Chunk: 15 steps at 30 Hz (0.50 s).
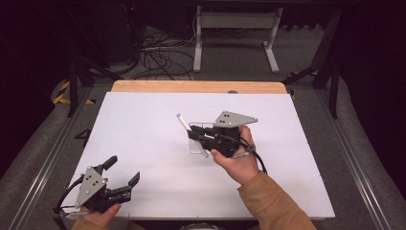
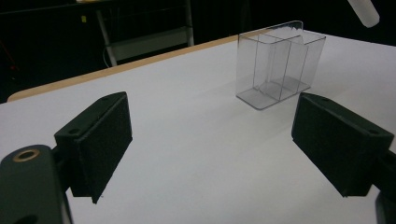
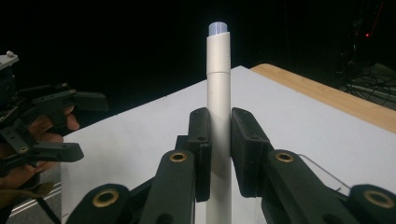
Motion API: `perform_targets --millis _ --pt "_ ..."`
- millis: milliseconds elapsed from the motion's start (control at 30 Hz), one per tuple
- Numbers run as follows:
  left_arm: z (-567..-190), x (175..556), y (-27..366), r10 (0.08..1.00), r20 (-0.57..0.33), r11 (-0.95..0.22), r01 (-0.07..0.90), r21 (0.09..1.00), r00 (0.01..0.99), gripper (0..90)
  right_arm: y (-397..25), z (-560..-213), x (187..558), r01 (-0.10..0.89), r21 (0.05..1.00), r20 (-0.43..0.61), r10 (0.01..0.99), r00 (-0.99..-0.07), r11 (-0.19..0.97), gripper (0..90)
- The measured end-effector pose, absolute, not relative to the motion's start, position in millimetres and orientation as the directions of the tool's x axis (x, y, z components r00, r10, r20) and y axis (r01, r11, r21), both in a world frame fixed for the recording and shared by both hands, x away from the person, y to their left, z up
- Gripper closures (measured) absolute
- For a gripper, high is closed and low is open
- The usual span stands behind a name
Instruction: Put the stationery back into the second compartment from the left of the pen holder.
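Observation:
A white pen-like stick (image 3: 218, 98) with a pale cap stands up between the two black pads of my right gripper (image 3: 219, 149), which is shut on it. In the high view the right gripper (image 1: 198, 135) holds the white stick (image 1: 183, 122) tilted over a clear plastic box (image 1: 197, 146) in the middle of the white board. The clear box (image 2: 275, 63) has inner dividers and stands upright, with the stick's tip (image 2: 364, 11) above it. My left gripper (image 1: 123, 171) rests near the board's front left corner, open, with nothing between its pads (image 2: 100, 140).
The white board (image 1: 143, 139) lies on a wooden table whose far edge (image 1: 198, 86) shows. Beyond it are a white desk frame (image 1: 237, 33) and loose cables on the floor (image 1: 158, 55). Metal rails run along both sides.

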State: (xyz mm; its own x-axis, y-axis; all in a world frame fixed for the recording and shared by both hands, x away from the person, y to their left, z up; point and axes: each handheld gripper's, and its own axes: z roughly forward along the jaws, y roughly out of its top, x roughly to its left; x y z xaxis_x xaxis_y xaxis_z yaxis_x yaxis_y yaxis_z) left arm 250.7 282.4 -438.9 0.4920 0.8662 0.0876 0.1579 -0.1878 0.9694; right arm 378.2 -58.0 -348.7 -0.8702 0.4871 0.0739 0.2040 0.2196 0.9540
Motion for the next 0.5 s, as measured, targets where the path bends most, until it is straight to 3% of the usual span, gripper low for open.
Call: perform_targets --millis 500 --pt "-438.6 250.6 282.7 0.868 0.087 -0.185 0.155 0.97 0.489 13.2 -73.1 -350.7 401.4 0.171 0.977 0.071 0.557 -0.828 0.13 79.4"
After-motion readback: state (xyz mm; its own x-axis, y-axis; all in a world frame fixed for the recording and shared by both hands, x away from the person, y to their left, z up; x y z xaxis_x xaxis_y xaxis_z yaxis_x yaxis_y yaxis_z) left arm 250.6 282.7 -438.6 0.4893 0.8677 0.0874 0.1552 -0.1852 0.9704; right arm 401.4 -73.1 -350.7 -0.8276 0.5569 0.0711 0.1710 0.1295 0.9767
